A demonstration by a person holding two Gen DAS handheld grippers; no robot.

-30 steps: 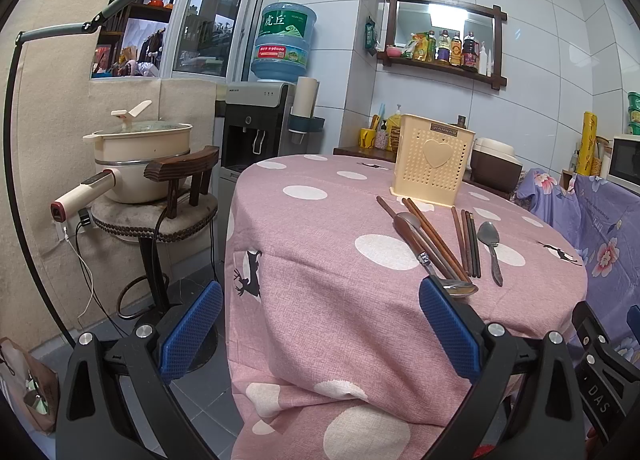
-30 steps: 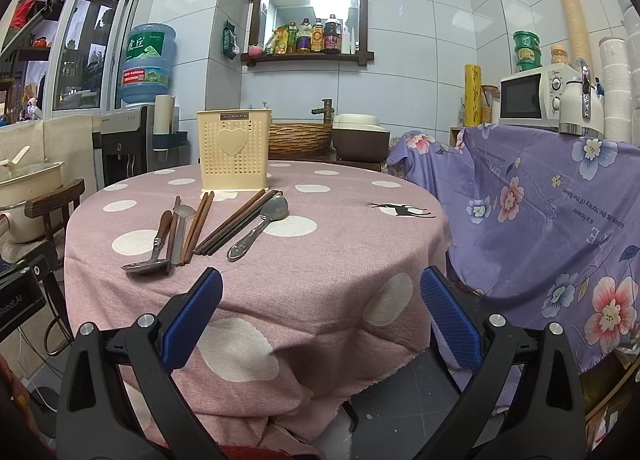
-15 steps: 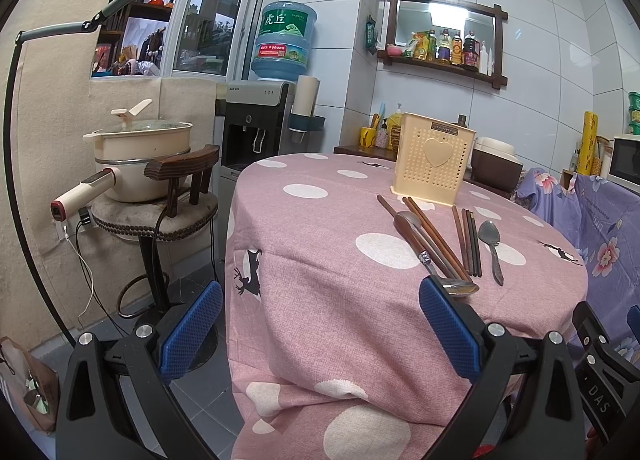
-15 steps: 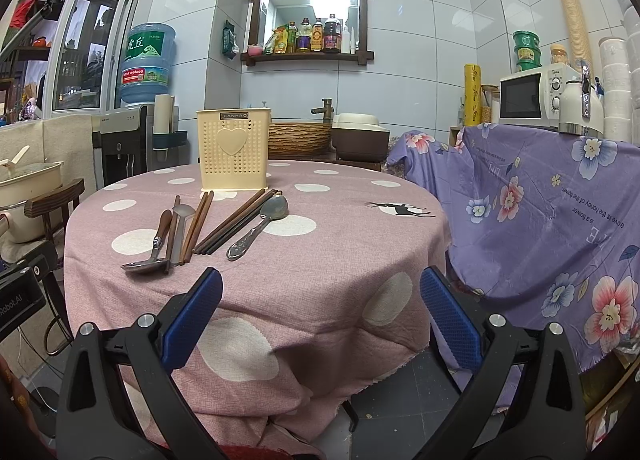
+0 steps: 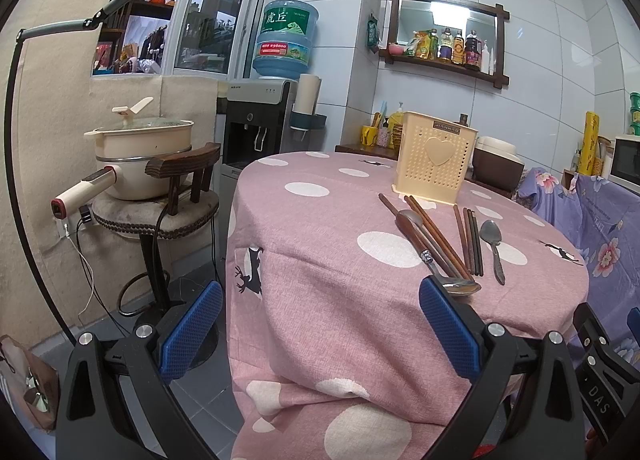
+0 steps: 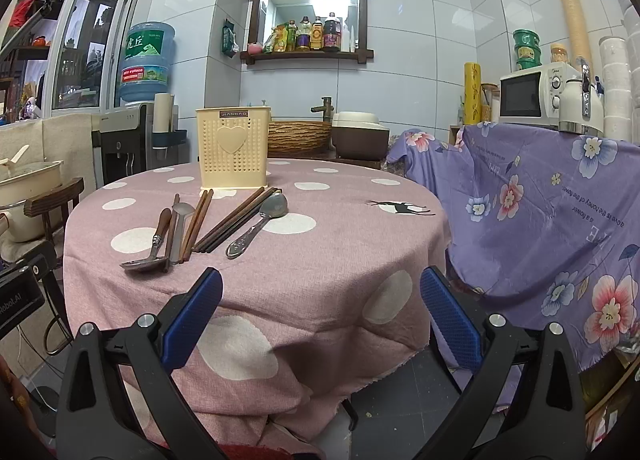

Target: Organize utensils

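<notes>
Both tongs hang released and empty in front of the round counter (image 6: 352, 260), which is draped in a pink cloth with white dots and small black deer prints. The left tongs (image 5: 320, 332) sit low at the near left edge of the counter, and the right tongs (image 6: 320, 316) face it from the near side, their blue pads wide apart. On the cloth stands a cream perforated holder (image 6: 232, 152), upright, with a raised heart on its front and a small dark label at the top reading "JIANHAO". Just in front of it the utensils lie flat in a loose row: a wooden-handled spoon (image 6: 150, 248) and a metal spoon (image 6: 182, 228) at the left, pairs of brown chopsticks (image 6: 236, 220) fanned in the middle, and a steel spoon (image 6: 260, 226) at the right, bowl toward the holder. None of them is inside the holder. Behind the counter a water jug (image 5: 286, 38) on a dispenser carries a green label with two large Chinese characters and a red band too small to read. The purple flowered cloth (image 6: 540, 220) at the right bears printed English words, seen reversed, among them "honey" and "flower". A strip of the left unit at the edge of the right view shows "obot.AI".
</notes>
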